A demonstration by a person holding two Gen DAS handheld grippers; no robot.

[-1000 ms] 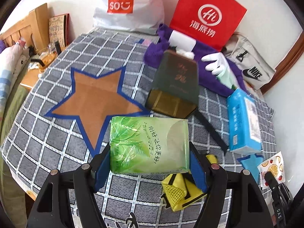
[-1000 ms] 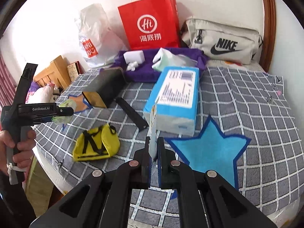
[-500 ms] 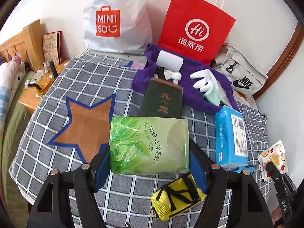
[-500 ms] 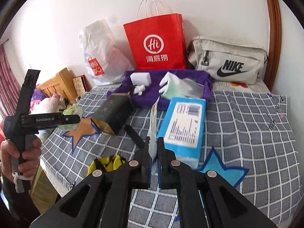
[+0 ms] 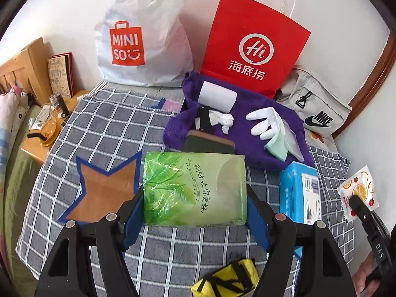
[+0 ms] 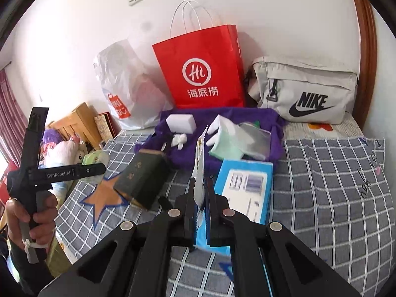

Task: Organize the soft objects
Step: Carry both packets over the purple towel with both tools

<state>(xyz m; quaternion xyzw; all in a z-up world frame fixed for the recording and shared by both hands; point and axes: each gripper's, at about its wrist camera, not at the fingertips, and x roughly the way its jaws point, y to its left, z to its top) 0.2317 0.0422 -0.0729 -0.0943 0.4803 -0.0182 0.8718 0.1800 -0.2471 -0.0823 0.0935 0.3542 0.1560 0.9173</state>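
My left gripper (image 5: 195,209) is shut on a green tissue pack (image 5: 194,188), held above the checked blanket (image 5: 104,136). The right wrist view shows that gripper (image 6: 91,169) at the left, in a person's hand (image 6: 37,212). My right gripper (image 6: 201,188) is shut on a thin fruit-print sachet (image 6: 200,158), which stands edge-on between the jaws. In the left wrist view the sachet (image 5: 358,193) is at the right edge. Behind lies a purple towel (image 5: 250,133) with a white glove (image 5: 266,121), a white block (image 5: 217,96) and a mint pack (image 6: 226,146) on it.
A blue tissue pack (image 6: 245,185), a dark green box (image 6: 143,175) and a yellow pouch (image 5: 230,279) lie on the blanket. An orange star patch (image 5: 104,190) is at the left. A red bag (image 5: 255,49), a Miniso bag (image 5: 141,44) and a Nike bag (image 6: 304,91) line the wall.
Both grippers have risen and drawn back from the bed, each keeping its load. The bags and wall now fill more of both views.
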